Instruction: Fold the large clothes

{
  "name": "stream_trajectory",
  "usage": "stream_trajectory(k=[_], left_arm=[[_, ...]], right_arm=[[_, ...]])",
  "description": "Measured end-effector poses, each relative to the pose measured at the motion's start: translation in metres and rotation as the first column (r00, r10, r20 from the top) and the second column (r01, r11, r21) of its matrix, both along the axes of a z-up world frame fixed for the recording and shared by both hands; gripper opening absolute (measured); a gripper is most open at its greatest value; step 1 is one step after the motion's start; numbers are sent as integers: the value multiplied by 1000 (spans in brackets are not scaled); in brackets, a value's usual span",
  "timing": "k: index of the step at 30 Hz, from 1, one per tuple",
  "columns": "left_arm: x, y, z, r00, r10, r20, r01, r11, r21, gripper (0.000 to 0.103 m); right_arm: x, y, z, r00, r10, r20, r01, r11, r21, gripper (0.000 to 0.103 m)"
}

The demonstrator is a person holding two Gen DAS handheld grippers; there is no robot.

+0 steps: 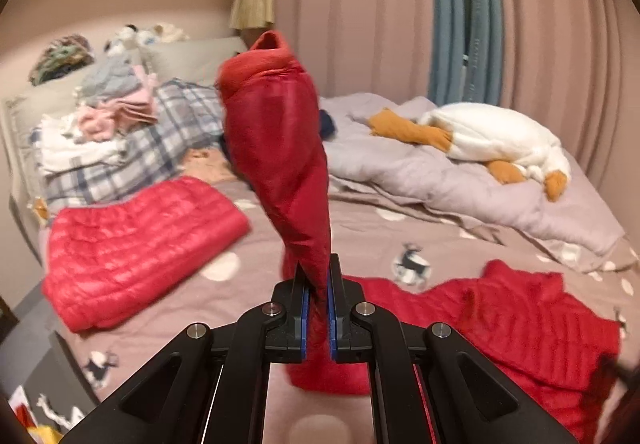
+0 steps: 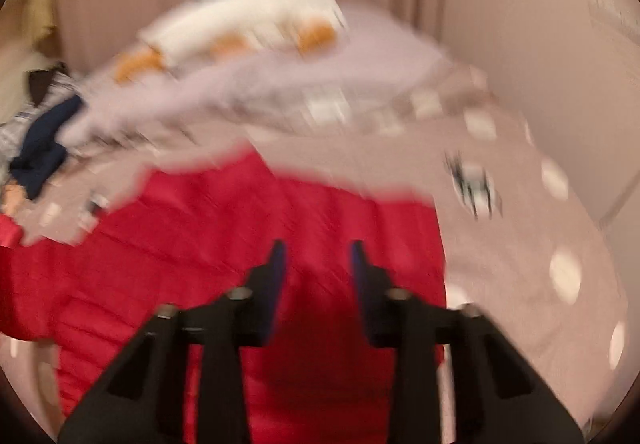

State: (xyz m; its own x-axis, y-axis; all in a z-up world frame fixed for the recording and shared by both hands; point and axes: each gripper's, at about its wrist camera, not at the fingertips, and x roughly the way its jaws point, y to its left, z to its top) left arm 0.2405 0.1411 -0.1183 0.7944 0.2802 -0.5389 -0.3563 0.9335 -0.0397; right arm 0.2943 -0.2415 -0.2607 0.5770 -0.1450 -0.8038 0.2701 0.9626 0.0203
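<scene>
A red quilted down jacket [image 1: 520, 324] lies spread on the bed at the lower right of the left wrist view. One of its sleeves [image 1: 276, 131] stands up from my left gripper [image 1: 316, 268], which is shut on it, cuff at the top. In the blurred right wrist view the same jacket [image 2: 200, 244] fills the lower half. My right gripper [image 2: 318, 248] hovers over it with its jaws apart and no cloth pinched between them. A second red down jacket [image 1: 140, 248] lies folded on the left of the bed.
The bed has a pink-brown dotted sheet [image 1: 360, 240]. A grey duvet [image 1: 420, 171] with a white and orange plush goose [image 1: 492, 135] lies at the back right. A pile of folded clothes [image 1: 112, 111] sits at the headboard on the left. Curtains [image 1: 360, 3] hang behind.
</scene>
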Motion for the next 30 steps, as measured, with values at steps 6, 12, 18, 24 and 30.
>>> stream_trajectory(k=[6, 12, 18, 24, 30], left_arm=[[10, -43, 2, 998, -52, -32, 54, 997, 52, 6], [8, -93, 10, 989, -148, -2, 148, 988, 31, 6], [17, -166, -2, 951, -306, -37, 306, 952, -23, 6], [13, -230, -25, 912, -396, -110, 397, 918, -7, 8], [5, -230, -32, 890, -419, -182, 417, 907, -53, 48]], right_arm=[[-17, -17, -21, 1000, 0, -9, 0, 1000, 2, 15], [-72, -31, 69, 988, -16, 155, 25, 998, -56, 21], [-128, -37, 109, 967, 34, 252, -15, 997, -77, 21], [-154, -46, 109, 970, 64, 233, -42, 994, -101, 21], [-160, -55, 102, 977, 46, 207, -23, 994, -110, 21]])
